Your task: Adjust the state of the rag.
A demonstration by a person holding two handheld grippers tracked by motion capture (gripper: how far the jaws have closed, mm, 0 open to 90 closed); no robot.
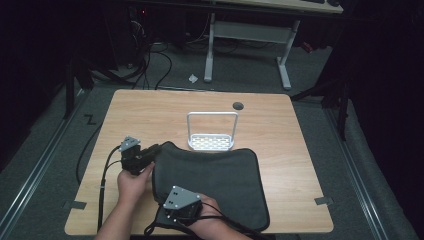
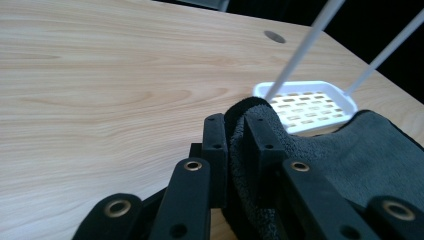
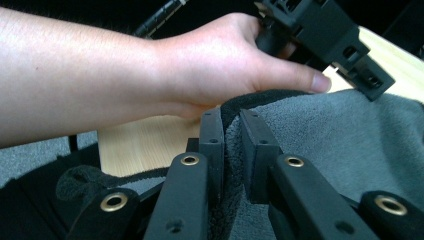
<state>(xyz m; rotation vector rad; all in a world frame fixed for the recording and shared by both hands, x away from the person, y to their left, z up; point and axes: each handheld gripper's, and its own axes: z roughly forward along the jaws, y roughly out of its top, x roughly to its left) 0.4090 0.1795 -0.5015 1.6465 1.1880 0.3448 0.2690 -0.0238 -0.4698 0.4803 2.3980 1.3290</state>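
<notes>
High view: one dark grey cloth (image 1: 210, 185) lies on the counter (image 1: 150, 115), just before one white rack (image 1: 212, 134). Two tongs, left tongs (image 1: 156, 149) and right tongs (image 1: 170, 212), each clamp a cloth edge. Left gripper view adds the rack's slotted base; right gripper view adds the person's left hand (image 3: 220, 65).

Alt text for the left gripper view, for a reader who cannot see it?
The left gripper has its black jaws shut on a folded edge of a dark grey towel above a light wooden table. Behind the towel stands a white perforated tray with a thin wire handle.
</notes>
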